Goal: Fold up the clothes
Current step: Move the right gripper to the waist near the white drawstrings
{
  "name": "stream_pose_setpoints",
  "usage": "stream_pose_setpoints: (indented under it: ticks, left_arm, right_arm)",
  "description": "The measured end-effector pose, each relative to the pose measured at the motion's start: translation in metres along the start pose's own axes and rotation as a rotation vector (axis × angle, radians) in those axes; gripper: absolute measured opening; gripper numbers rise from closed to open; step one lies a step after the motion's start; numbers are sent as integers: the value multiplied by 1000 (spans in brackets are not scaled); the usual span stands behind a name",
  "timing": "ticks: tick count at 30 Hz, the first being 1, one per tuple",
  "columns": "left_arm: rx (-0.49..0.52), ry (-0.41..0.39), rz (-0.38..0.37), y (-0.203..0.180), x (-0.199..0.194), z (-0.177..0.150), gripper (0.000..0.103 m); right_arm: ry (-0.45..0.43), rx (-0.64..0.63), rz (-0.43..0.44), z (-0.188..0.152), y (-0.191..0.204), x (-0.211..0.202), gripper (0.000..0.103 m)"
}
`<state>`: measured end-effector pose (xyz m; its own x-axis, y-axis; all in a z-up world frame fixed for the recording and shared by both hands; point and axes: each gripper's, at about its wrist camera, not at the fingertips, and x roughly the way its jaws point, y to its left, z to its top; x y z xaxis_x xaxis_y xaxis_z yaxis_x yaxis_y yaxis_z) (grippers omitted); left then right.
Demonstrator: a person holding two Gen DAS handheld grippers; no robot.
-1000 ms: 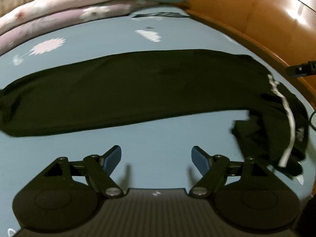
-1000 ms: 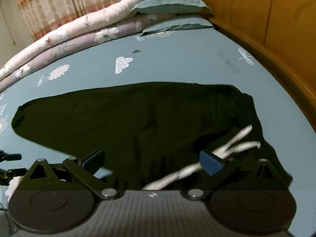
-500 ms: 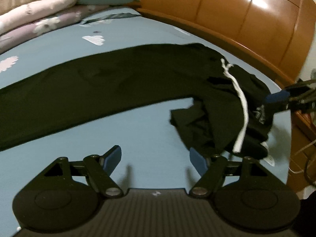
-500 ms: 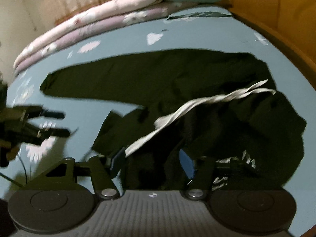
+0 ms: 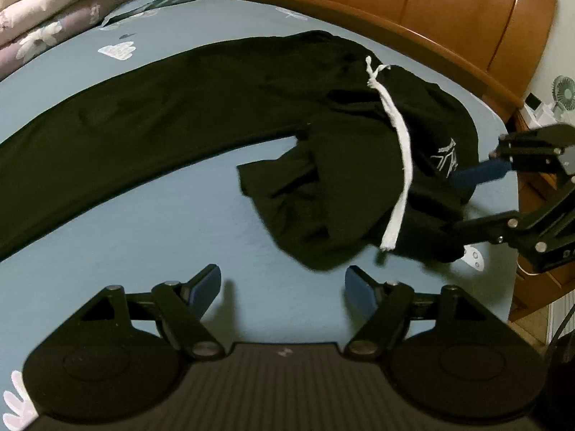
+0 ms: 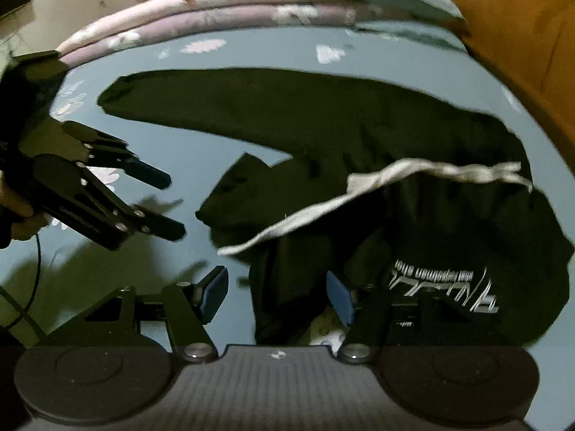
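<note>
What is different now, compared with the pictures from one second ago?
Both grippers swung toward the waist end of the black trousers. The right gripper has just been closing its jaws part way, with waist fabric between them but not clearly pinched. The left gripper stayed open and empty over the blue bed sheet. The trousers and their white drawstring lie about as before.

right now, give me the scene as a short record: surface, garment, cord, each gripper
surface: blue bed sheet
garment: black pants, one leg stretched flat, waist end bunched
cord: white drawstring lying across the bunched waist
left gripper: open, over bare sheet, nothing between its fingers
right gripper: jaws have just been closing around the waist fabric, a gap at the fingers, not yet pinching it
</note>
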<state>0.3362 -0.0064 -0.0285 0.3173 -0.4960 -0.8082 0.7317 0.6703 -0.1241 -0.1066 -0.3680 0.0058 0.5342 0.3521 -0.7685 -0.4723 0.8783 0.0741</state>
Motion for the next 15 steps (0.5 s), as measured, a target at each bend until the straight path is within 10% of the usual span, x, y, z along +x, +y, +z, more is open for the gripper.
stream_pose_setpoints:
  ticks: [15]
  left_arm:
    - [-266, -12, 115, -48, -1, -5, 75]
  right_arm:
    - [14, -192, 150, -34, -53, -4, 66]
